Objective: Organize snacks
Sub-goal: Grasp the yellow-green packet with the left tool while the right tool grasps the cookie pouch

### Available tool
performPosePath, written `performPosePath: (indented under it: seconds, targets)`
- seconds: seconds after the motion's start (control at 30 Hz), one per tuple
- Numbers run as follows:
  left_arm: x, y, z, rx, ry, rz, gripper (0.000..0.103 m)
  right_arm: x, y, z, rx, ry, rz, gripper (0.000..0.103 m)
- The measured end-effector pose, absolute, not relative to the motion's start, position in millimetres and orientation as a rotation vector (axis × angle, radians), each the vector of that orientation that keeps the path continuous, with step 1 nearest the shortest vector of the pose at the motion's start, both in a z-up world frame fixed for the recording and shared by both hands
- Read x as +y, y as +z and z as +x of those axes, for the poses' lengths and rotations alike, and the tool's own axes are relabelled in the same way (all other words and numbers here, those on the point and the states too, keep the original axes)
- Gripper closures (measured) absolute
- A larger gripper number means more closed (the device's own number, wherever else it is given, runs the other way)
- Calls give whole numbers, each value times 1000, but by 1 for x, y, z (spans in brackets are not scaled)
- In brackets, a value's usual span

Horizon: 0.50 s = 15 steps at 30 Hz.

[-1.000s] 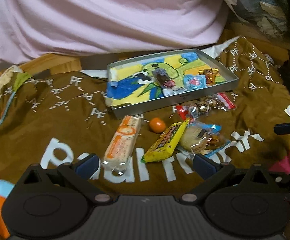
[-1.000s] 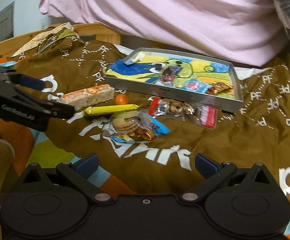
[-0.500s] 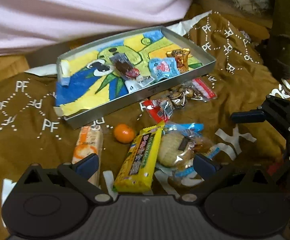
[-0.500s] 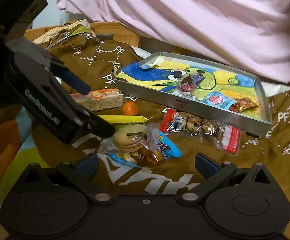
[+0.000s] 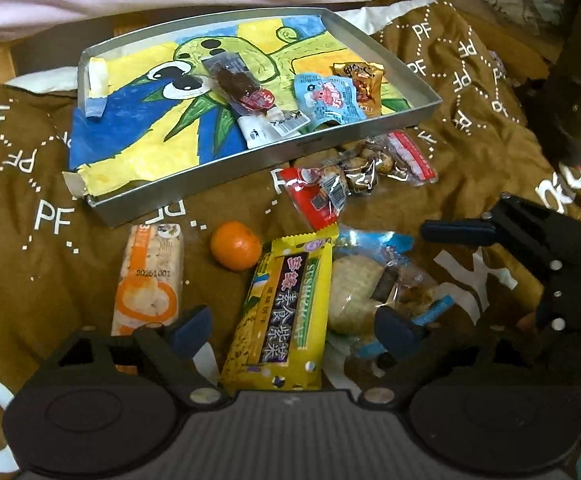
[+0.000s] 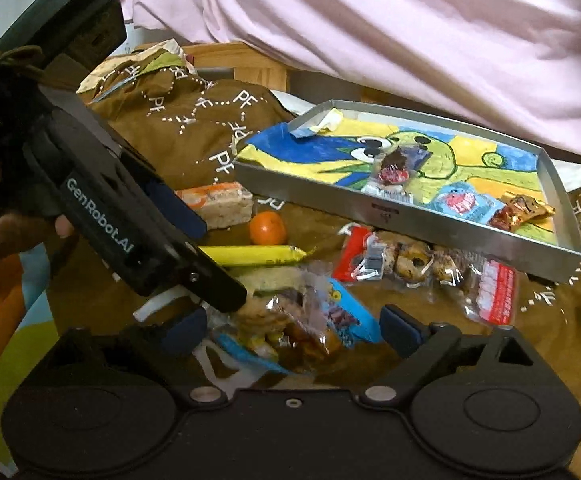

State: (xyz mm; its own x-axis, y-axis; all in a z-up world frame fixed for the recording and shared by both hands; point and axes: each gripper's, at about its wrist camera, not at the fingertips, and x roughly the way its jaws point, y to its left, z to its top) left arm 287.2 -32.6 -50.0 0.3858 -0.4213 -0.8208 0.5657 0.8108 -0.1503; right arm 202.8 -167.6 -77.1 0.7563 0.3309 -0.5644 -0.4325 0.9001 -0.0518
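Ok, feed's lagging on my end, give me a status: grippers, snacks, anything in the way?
Left gripper open over yellow rectangular snack bar. Right gripper open around clear cookie packet. Shallow metal tray holds three packets. Grippers close together.

"GenRobot.AI" on left gripper (image 6: 226,300) body, 9 o'clock | "20251001" on orange-white bar wrapper (image 5: 148,280) | "PF" repeated across brown blanket (image 5: 50,216), 12 o'clock
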Motion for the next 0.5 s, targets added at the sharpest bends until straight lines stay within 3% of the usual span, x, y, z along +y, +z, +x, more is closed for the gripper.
performPosePath:
  seconds: [0.17, 0.23, 0.37, 0.5]
  targets:
    - [-23, -50, 296, 1021, -653, 94, 22, -157, -79, 213, 571, 441, -225, 12]
    - [-21, -52, 301, 1032, -647, 92, 37, -153, -82, 216, 587, 449, -235, 17]
    - [-18, -56, 307, 1069, -639, 67, 44, -154, -83, 216, 589, 458, -233, 22]
    - [-19, -57, 306, 1082, -630, 52, 51, -150, -84, 213, 585, 470, -259, 32]
